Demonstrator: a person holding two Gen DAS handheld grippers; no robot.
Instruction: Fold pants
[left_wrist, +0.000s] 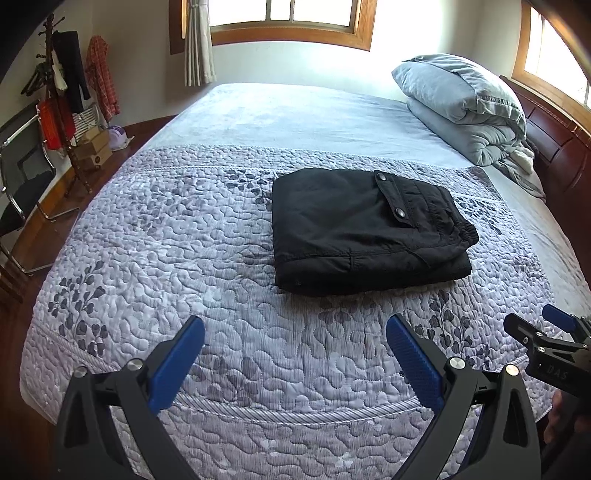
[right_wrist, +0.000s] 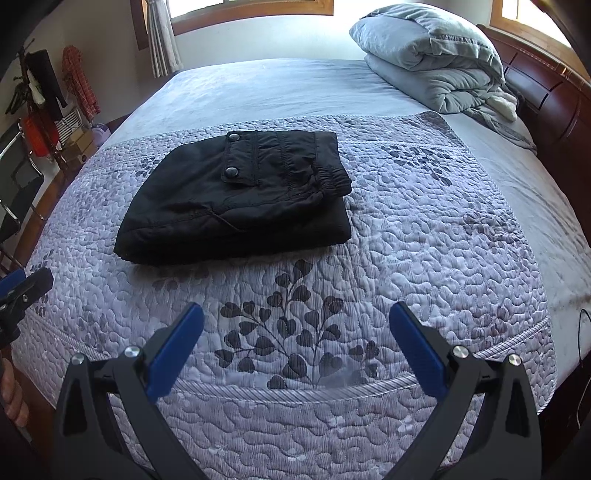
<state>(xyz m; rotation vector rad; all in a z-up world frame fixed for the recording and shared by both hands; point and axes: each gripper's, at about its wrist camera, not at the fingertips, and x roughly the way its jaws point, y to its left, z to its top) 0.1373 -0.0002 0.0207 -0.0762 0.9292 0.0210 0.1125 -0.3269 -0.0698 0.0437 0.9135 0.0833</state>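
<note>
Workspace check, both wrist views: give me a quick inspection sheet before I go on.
Surface: quilted bedspread with leaf print, lying flat over the bed.
Job's things: black pants folded into a compact stack on the bedspread, snap pocket flap on top.
Clutter: folded grey duvet by the headboard.
Grippers: left claw open, empty, short of the pants; right claw open, empty, likewise.
Cables: thin dark cable at the bed's right edge.
Surroundings: coat rack with clothes, chair, boxes on the floor, curtain, windows.
</note>
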